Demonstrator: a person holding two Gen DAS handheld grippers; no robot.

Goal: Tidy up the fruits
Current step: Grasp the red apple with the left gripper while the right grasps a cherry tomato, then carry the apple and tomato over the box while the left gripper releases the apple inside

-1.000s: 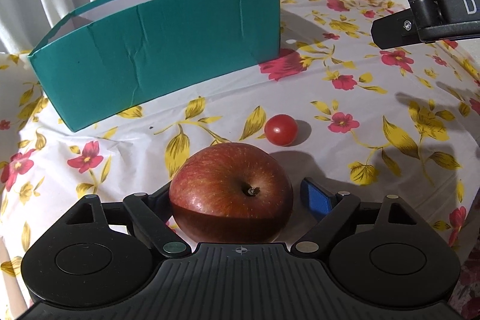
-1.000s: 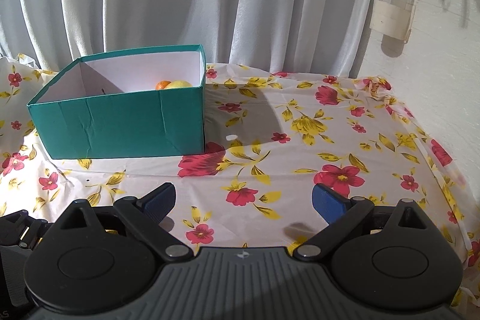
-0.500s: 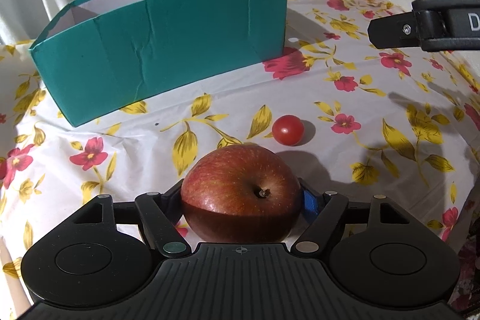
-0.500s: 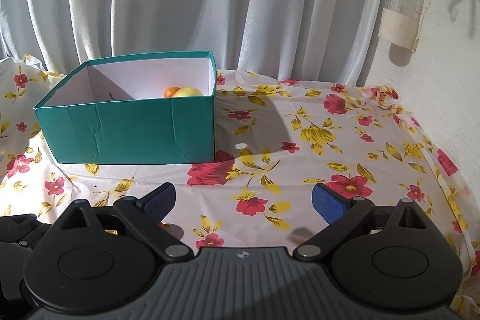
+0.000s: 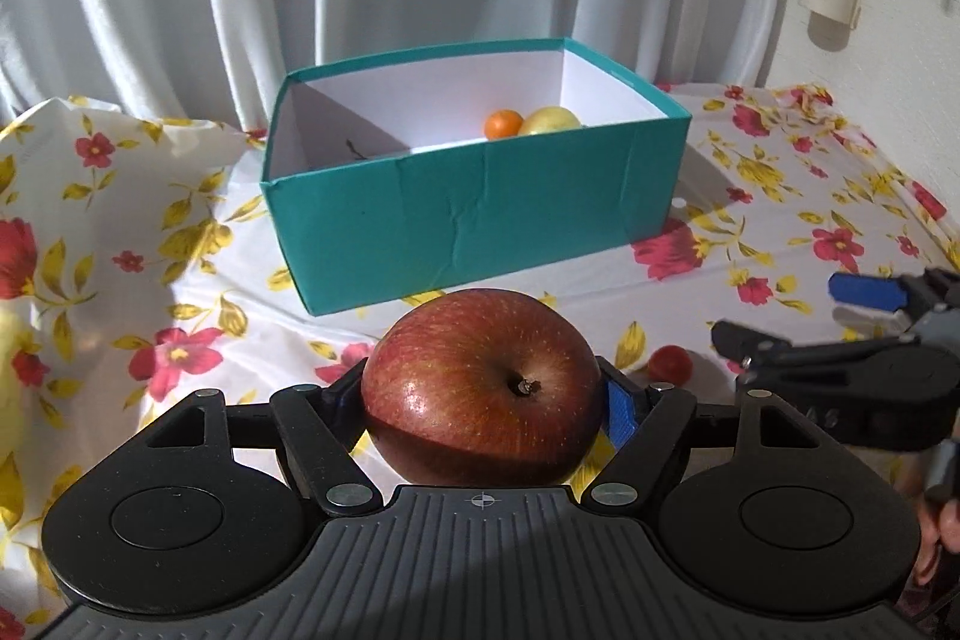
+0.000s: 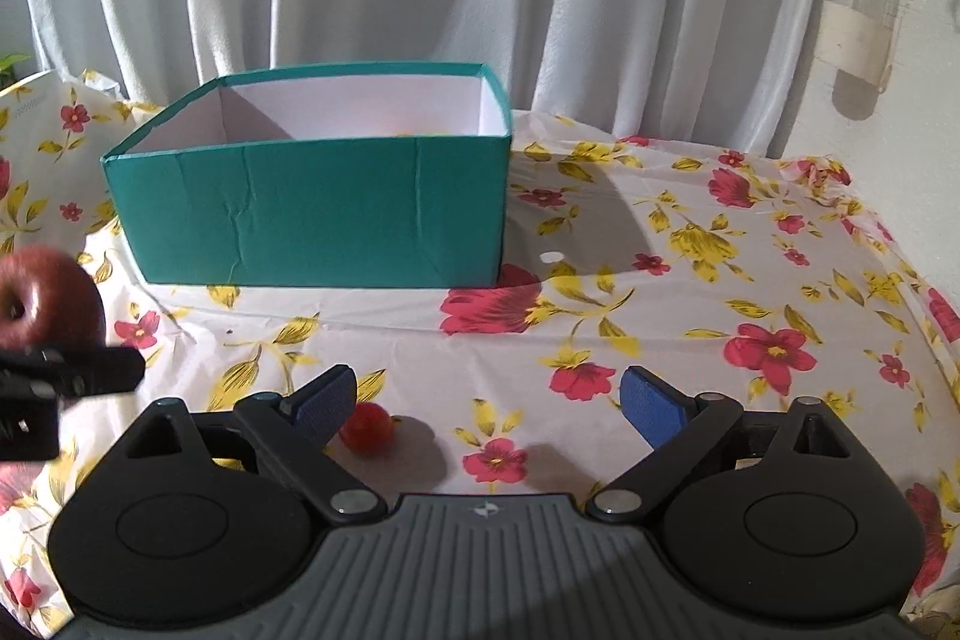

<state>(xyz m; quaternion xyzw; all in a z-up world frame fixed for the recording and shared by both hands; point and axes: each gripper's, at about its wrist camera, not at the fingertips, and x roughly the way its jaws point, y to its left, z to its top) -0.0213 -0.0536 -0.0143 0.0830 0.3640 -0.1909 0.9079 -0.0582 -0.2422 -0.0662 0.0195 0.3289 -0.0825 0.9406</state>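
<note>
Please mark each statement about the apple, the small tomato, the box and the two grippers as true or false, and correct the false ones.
1. The left gripper holds the big red apple between its pads. True.
2. The teal cardboard box has nothing inside. False: a small orange fruit and a yellow fruit lie in its right part.
3. The small red cherry tomato lies on the flowered tablecloth, outside the box. True.
4. The right gripper is clamped on the tomato. False: its jaws are closing but wide apart, and the tomato sits beside the left pad.
5. The apple's stem points away from the left wrist camera. False: it faces the camera.
</note>
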